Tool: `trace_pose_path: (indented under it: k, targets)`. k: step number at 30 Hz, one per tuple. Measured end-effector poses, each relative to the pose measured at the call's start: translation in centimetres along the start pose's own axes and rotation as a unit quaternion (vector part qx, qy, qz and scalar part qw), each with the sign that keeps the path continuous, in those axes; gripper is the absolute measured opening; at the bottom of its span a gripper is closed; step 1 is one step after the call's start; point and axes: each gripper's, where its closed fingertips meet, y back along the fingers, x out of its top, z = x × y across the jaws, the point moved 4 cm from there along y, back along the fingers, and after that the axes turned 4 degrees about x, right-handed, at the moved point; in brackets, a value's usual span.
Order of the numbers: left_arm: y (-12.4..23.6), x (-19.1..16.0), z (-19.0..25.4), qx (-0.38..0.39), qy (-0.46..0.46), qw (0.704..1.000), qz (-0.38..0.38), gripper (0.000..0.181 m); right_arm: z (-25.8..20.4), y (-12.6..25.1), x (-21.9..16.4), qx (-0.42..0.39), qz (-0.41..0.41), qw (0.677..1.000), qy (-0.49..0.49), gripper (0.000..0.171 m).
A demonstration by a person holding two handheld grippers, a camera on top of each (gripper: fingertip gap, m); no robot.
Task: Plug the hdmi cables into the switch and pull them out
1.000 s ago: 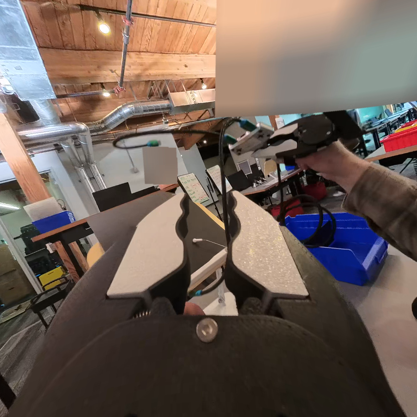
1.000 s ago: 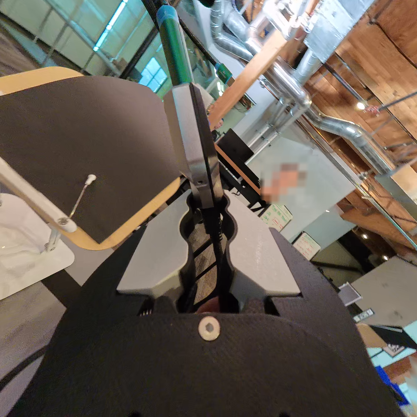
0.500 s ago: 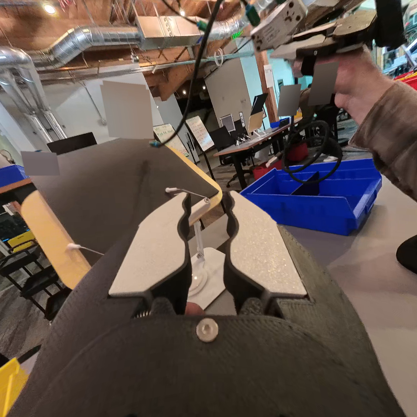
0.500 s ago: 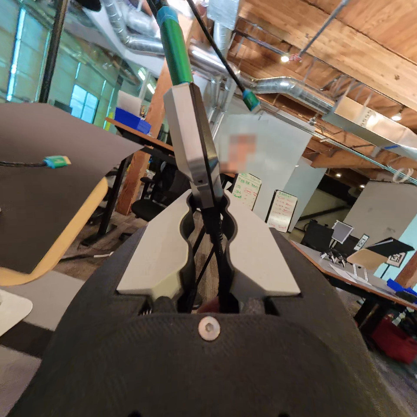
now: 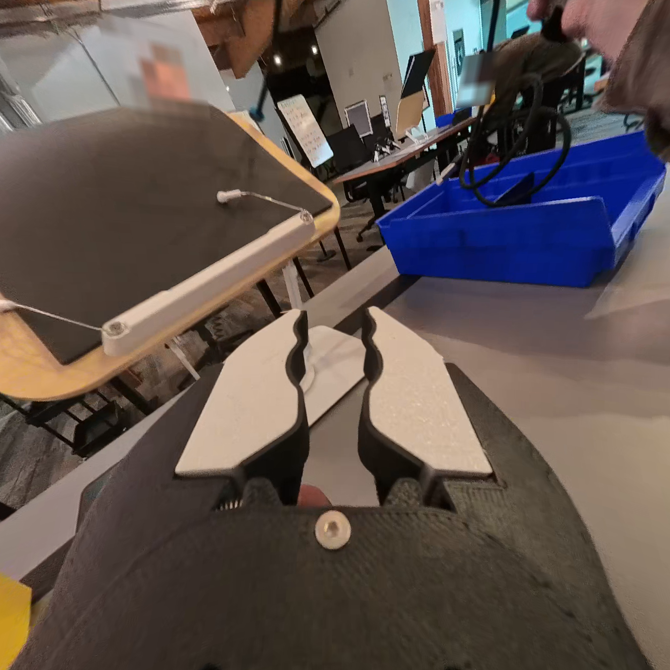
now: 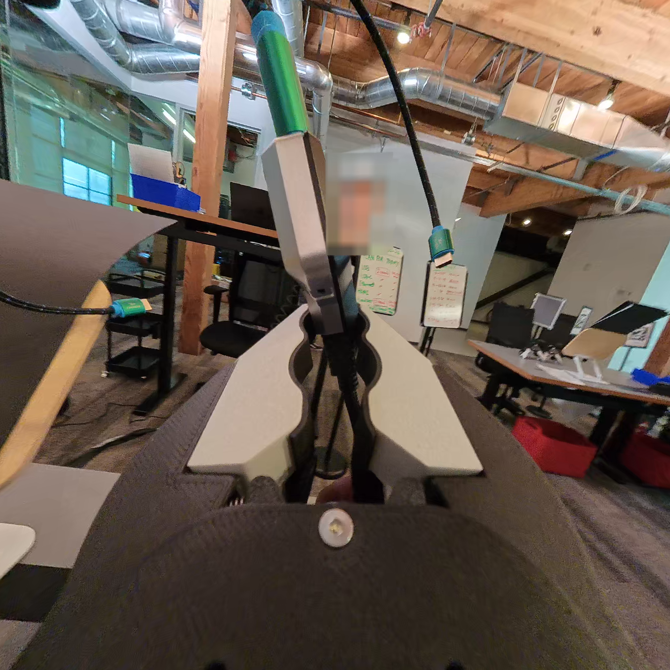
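1. The right gripper point(image 6: 335, 328) has coarse black printed housing and pale, matte, grainy finger pads point(image 6: 413, 402) with wavy inner edges. It is clenched on the lower end of the HDMI switch point(image 6: 299, 224).
2. The switch is a slim silver-grey metal box with bevelled corners and a dark face. It is held up in the air, tilted a little to the left, well above the floor and desks.
3. A glossy green metal HDMI plug point(image 6: 284, 83) with a blue collar sits in the switch's top end. A thick black cable point(image 6: 348, 377) leaves its bottom end and runs down between the fingers.
4. Two more braided black cables end in free teal-green plugs: one point(image 6: 440, 246) hangs in the air to the right of the switch, the other point(image 6: 130, 306) juts in from the left, beside a tan-edged black board point(image 6: 47, 362).
5. The left gripper point(image 5: 335, 324) is released, with nothing between its speckled white pads, low over a smooth grey table point(image 5: 525, 362).
6. A glossy blue plastic bin point(image 5: 507, 243) rests on that table, with a loop of black cable point(image 5: 515, 145) dipping into it.
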Motion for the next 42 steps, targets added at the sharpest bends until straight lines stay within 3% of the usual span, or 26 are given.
trace_pose_path:
  k: [10, 14, 25, 34, 42]
  targets:
    - [-0.6, -2.5, 0.8, -0.012, -0.003, 1.0, -0.023, 0.028, 1.2, -5.8, 0.6, 0.014, 0.059, 0.99, -0.124, 0.017]
    - [-0.6, -2.7, 0.7, -0.007, -0.007, 1.0, -0.024, 0.028, 2.0, -5.8, -2.0, -0.008, 0.087, 0.987, -0.134, 0.017]
    - [-0.8, -3.9, 0.7, -0.004, -0.026, 0.999, -0.04, 0.028, -0.5, -1.3, -13.8, -0.013, -0.093, 0.993, -0.065, 0.018]
    - [-0.9, -4.5, 0.8, -0.003, -0.043, 0.998, -0.046, 0.028, -2.2, 3.4, -18.7, 0.007, -0.239, 0.969, 0.065, 0.017]
    - [-1.1, -5.4, 1.3, -0.005, -0.064, 0.996, -0.057, 0.028, -2.9, 5.9, -22.0, 0.034, -0.313, 0.936, 0.156, 0.018]
